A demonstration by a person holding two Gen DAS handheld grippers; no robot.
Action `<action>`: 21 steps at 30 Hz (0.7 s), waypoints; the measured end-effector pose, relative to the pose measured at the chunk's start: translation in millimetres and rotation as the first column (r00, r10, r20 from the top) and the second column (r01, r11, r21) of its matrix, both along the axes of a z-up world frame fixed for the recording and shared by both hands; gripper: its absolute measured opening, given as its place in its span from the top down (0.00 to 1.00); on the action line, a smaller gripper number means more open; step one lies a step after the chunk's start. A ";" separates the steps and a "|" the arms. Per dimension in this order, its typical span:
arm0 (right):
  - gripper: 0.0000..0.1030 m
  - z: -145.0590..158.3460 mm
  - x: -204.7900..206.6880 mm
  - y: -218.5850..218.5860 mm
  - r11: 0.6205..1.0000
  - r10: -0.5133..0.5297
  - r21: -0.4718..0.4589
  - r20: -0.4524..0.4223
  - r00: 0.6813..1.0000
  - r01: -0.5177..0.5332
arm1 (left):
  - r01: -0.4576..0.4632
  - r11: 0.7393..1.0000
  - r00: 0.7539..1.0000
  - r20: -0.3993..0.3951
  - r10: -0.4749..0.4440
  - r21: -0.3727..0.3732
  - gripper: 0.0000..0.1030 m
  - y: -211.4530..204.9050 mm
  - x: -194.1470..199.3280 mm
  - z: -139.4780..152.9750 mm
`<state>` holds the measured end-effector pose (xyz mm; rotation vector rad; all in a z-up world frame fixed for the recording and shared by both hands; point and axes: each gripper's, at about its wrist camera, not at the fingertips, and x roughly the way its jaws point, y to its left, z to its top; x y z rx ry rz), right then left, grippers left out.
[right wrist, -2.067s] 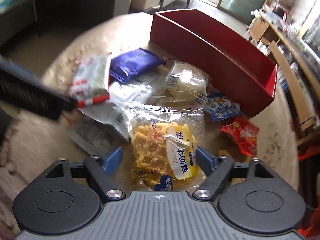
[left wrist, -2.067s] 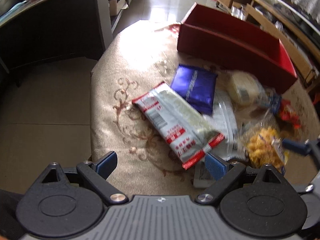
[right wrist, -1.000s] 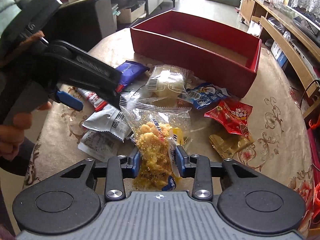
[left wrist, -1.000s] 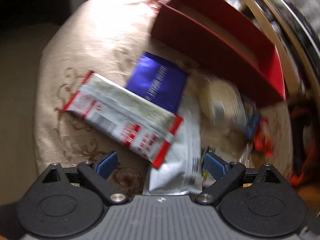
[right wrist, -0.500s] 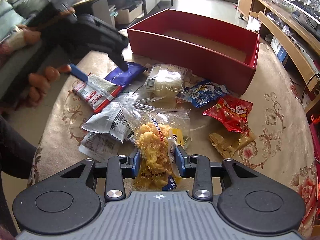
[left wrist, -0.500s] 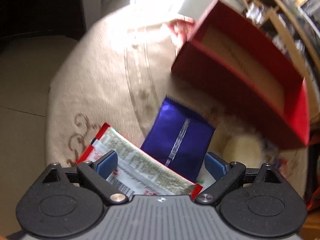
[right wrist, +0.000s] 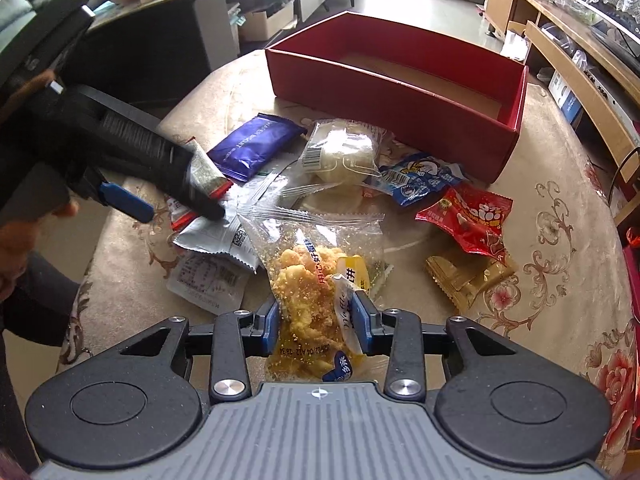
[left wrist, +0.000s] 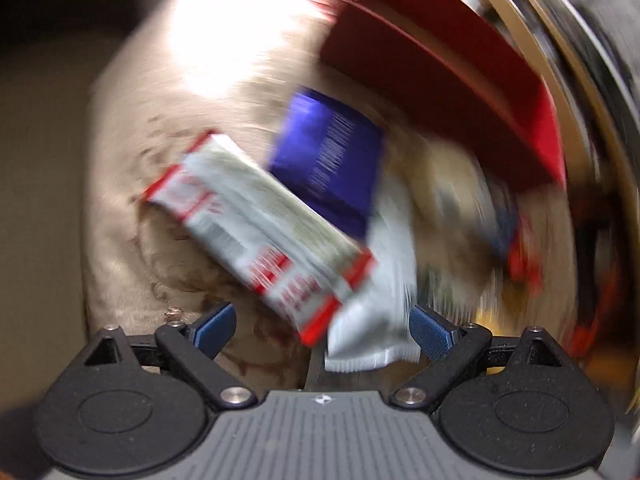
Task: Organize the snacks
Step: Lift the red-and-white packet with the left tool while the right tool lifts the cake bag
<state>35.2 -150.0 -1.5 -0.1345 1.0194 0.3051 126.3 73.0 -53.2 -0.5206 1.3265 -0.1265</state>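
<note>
A home living room is indicated: a sofa (right wrist: 28, 12), a low wooden cabinet (right wrist: 576, 64), and a tablecloth (right wrist: 560, 216) with floral embroidery are seen.

Your open-topped red cardboard box (right wrist: 400, 92) walls off the far side of the cloth-covered counter (right wrist: 560, 240), with bare cloth free to the right of it. Between you and the box, wrapped snacks crowd the middle: a blue wafer packet (right wrist: 256, 146), a clear-wrapped pale bun (right wrist: 344, 152), and a red crinkled pouch (right wrist: 472, 216).
</note>
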 end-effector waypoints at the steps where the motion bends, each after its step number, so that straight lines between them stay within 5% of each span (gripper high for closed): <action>1: 0.56 0.2 0.0 -0.1 1.000 0.000 0.001 0.001 1.000 0.000 | -0.109 0.993 0.994 -0.030 0.108 -0.053 0.12 8.8 1.2 -6.8; 3: 0.56 0.7 0.0 -1.5 1.000 -0.004 0.005 0.003 1.000 0.004 | -0.303 0.945 0.951 -0.103 0.291 -0.125 0.12 19.1 3.6 -24.9; 4: 0.57 0.9 0.2 -2.5 1.000 -0.007 0.008 0.004 1.000 0.007 | -0.354 0.926 0.934 -0.106 0.342 -0.132 0.04 19.4 6.2 -25.0; 7: 0.59 3.7 -1.3 -3.6 1.000 -0.008 0.014 0.010 1.000 0.008 | -0.388 0.922 0.920 -0.064 0.386 -0.019 0.12 2.9 17.2 -14.7; 11: 0.66 8.2 -4.4 -2.5 1.000 0.006 0.025 0.018 1.000 -0.007 | -0.365 0.925 0.929 -0.028 0.369 0.105 0.39 -12.2 18.3 -8.6; 14: 0.71 11.6 -6.4 -4.1 0.999 0.009 0.032 0.020 1.000 -0.010 | -0.359 0.929 0.931 -0.031 0.363 0.088 0.50 -4.2 7.3 -5.4; 16: 0.77 12.3 -7.8 -5.9 0.999 0.008 0.034 0.020 1.000 -0.009 | -0.350 0.933 0.935 -0.037 0.354 0.086 0.53 1.5 0.6 -3.3; 21: 0.78 10.5 -8.5 -19.4 0.999 -0.019 0.046 0.013 1.000 0.019 | -0.114 0.971 0.992 -0.032 0.123 0.211 0.55 -9.0 -23.7 -0.5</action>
